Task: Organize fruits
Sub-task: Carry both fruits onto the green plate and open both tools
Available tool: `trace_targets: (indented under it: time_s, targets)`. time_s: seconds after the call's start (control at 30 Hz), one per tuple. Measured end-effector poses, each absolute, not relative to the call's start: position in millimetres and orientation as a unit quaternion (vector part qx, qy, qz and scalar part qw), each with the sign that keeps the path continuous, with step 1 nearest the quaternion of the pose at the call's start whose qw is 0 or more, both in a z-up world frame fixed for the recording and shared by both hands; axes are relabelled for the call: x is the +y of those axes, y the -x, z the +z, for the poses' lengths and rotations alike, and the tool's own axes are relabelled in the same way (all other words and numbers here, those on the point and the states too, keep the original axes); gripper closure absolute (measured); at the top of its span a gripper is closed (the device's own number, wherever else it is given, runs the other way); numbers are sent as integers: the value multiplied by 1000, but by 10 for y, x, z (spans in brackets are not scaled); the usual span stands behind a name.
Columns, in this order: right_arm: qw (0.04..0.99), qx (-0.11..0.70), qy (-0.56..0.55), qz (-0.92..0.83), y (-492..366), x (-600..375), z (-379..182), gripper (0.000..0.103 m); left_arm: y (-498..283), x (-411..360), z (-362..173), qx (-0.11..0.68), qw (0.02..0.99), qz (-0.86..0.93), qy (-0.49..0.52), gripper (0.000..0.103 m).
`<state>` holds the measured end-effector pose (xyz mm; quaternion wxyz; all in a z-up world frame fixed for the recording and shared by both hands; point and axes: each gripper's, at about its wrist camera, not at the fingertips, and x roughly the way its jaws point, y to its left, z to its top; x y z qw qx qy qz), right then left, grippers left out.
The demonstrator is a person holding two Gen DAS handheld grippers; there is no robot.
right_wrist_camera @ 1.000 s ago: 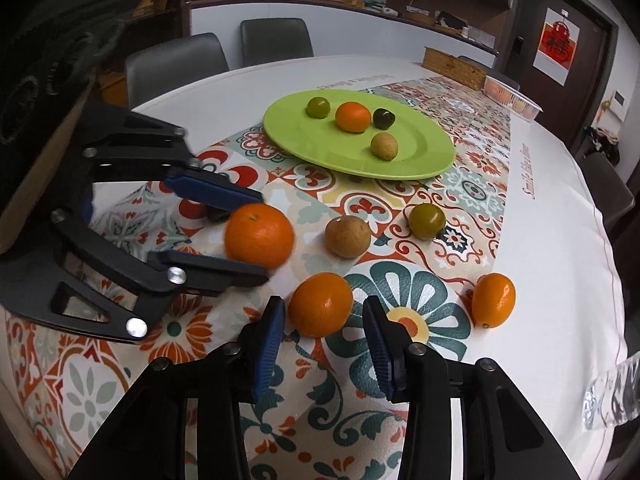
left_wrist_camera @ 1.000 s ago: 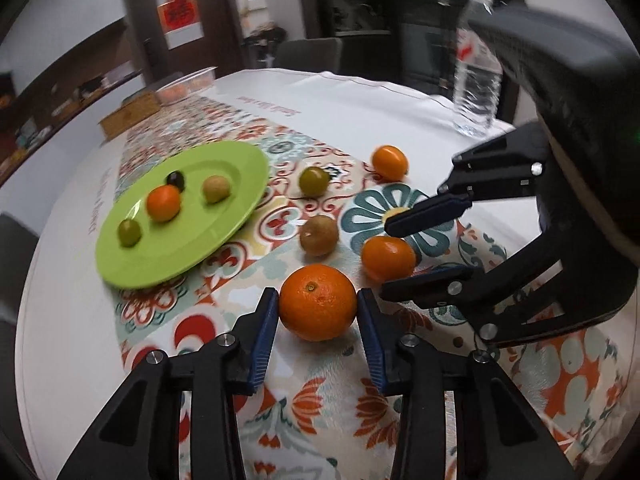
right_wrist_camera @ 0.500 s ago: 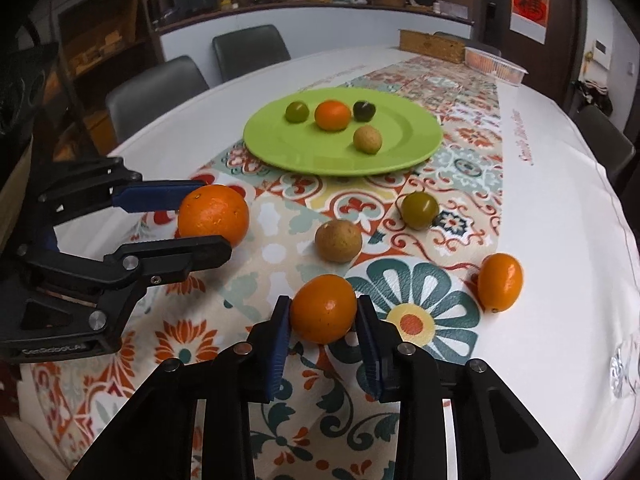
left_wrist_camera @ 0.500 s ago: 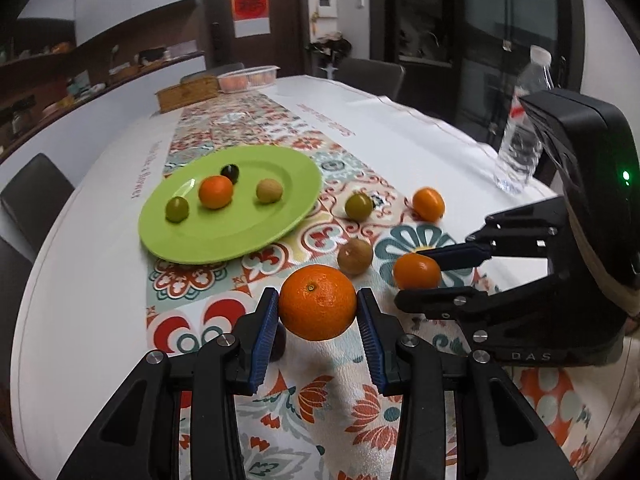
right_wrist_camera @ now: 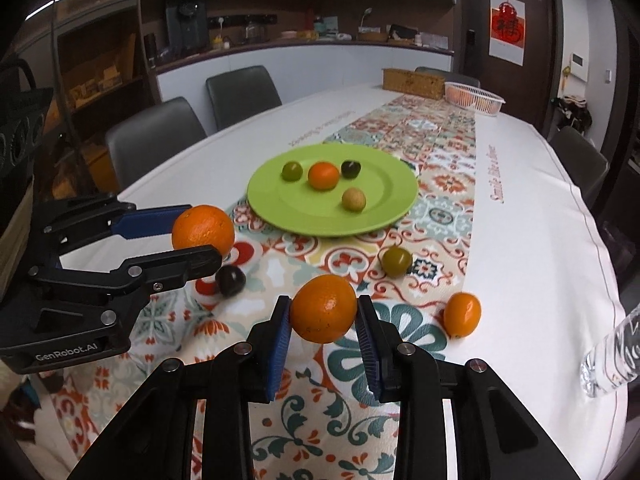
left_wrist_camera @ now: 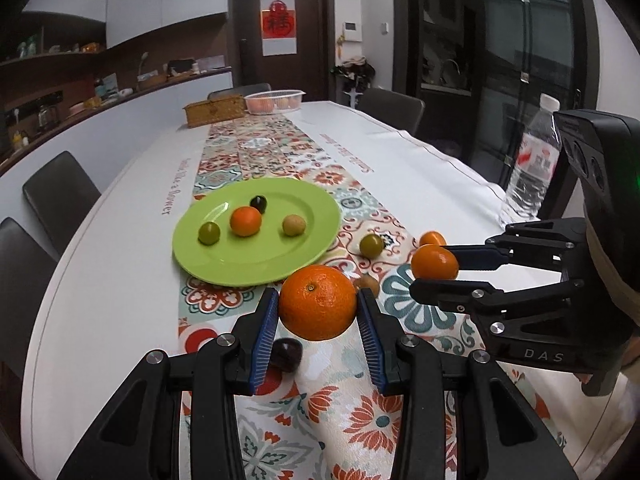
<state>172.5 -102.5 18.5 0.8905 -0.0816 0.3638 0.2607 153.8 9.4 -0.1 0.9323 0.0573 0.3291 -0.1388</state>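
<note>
Orange fruit filled both grips, the left gripper [left_wrist_camera: 318, 320] clamped on a large orange [left_wrist_camera: 317, 302] and the right gripper [right_wrist_camera: 323, 330] on a smaller one [right_wrist_camera: 323, 308], both lifted off the counter [right_wrist_camera: 540, 240] short of the green plate [right_wrist_camera: 384, 216], where each probably needed carrying and releasing next

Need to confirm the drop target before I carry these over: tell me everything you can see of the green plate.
The round lime-green plate, smooth and glossy like plastic or glazed ceramic, lies flat on the patterned table runner, with a shallow raised rim. Four small fruits sit apart in its far half: a green one, an orange one, a dark one and a tan one. Its near half is bare. Neither gripper touches it.
</note>
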Motion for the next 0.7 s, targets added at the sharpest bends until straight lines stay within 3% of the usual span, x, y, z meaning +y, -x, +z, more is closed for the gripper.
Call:
trace_targets:
  time_s: [0.7]
  targets:
    - [912,307,84,261,-2210,-779,648,70,-2029,347,286,312,945,-91,-40,64]
